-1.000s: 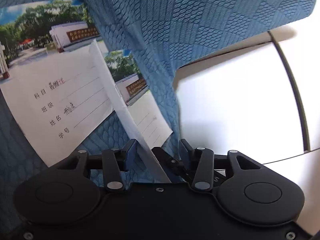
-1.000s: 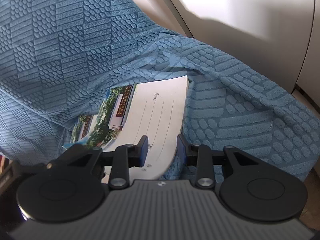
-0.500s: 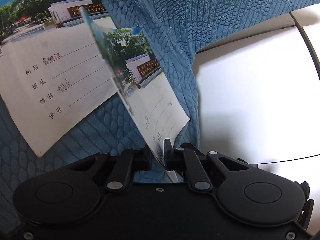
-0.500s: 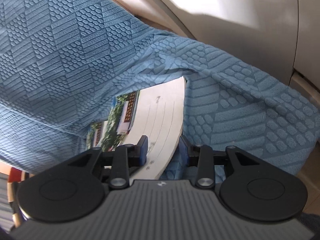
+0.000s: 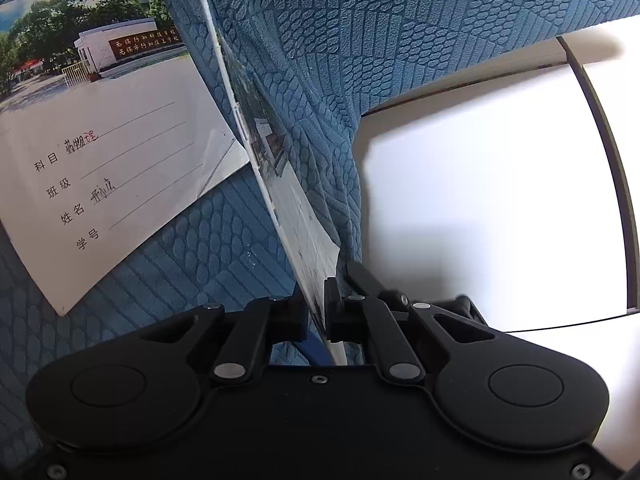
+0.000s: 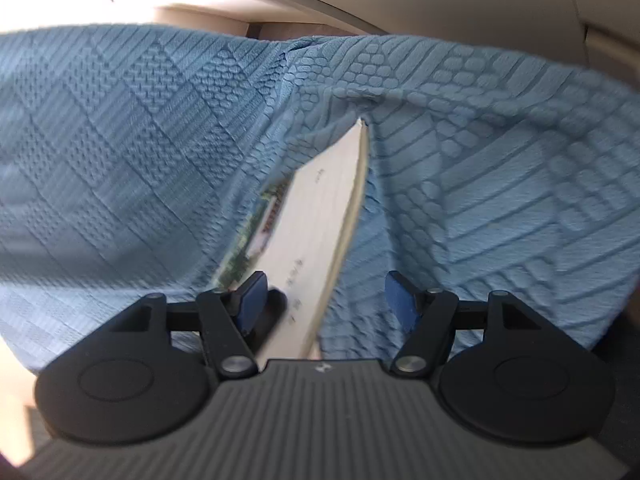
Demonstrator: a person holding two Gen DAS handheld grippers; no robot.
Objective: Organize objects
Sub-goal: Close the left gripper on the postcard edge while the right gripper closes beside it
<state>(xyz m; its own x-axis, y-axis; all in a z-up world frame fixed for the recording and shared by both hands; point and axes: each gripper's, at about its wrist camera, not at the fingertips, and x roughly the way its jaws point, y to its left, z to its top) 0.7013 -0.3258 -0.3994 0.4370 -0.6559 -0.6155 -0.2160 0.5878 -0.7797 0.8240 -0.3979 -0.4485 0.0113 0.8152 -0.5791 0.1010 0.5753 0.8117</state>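
My left tongs [image 5: 318,314] are pinched tight on the near corner of a thin notebook [image 5: 280,184], which stands on edge between the pads and runs away from me, up and a little leftward, against the blue textured cloth [image 5: 400,40]. My right tongs [image 6: 323,300] are opening; the same booklet's near end [image 6: 316,248] sits between the blue pads, but neither pad presses on it, and it lies closer to the left pad than the right. So the left hand alone carries it, and I judge this to be a handover just finishing.

The notebook's long axis points straight ahead from both tongs, into the fold of the cloth, so any next move has to swing or lay it flat from the end I hold.

Farther off to my left, a second notebook [image 5: 108,152] lies flat on the cloth, cover up with its printed photo and label lines showing, well apart from my tongs. Beyond the cloth on the right is a pale smooth surface [image 5: 500,200].
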